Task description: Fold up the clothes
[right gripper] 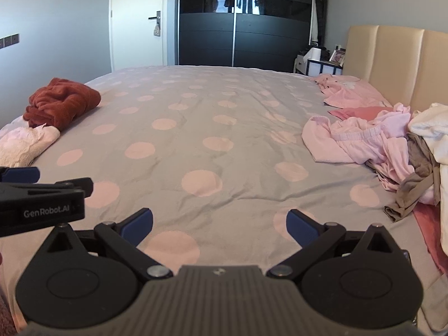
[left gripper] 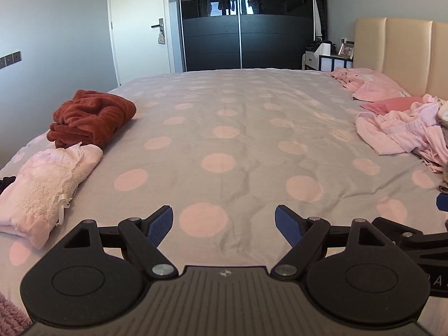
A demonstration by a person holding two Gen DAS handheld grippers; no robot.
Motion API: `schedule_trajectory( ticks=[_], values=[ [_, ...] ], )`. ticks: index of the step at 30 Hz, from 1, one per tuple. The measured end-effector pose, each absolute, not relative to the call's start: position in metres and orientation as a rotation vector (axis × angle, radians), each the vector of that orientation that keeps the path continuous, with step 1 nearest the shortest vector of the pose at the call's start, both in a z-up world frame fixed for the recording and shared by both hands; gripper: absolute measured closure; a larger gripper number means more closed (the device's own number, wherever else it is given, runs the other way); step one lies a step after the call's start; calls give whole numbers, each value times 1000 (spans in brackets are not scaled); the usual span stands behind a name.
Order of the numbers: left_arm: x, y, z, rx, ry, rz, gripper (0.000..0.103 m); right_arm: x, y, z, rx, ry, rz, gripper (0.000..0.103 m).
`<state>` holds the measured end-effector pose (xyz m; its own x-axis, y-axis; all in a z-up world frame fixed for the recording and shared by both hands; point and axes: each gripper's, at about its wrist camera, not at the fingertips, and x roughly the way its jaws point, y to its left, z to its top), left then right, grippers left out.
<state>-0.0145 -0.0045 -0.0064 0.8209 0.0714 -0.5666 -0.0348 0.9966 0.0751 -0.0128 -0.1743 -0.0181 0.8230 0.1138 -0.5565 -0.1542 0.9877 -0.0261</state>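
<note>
Two tongs, left tongs (left gripper: 224,225) and right tongs (right gripper: 219,228), both spread wide and holding nothing above the bed (left gripper: 238,128), two folded garments at its left edge, rust one (left gripper: 89,117) and lacy pink one (left gripper: 47,184), one unfolded pile (right gripper: 386,151) at the right edge by the headboard (right gripper: 392,58)

Laundry heap (right gripper: 392,151): lying against the headboard (right gripper: 392,56), it runs off the right edge of the right wrist view; its full extent cannot be told.
Cream item (right gripper: 431,128): in front of the headboard, cut by the same edge.
Dark item (left gripper: 7,182): at the far end of the bed from the headboard, a sliver at the left wrist view's left edge, too little to identify.
Photo frame (left gripper: 346,49): just left of the headboard, its picture too small to read.
Right gripper (left gripper: 441,201): only a blue tip shows at the left wrist view's right edge.
</note>
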Motion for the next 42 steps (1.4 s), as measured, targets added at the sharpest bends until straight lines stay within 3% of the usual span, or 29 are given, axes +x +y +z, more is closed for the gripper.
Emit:
schedule_trajectory(
  ticks=[42],
  values=[
    [-14, 13, -17, 61, 661, 79, 23, -17, -140, -21, -78, 560, 172, 1]
  ],
)
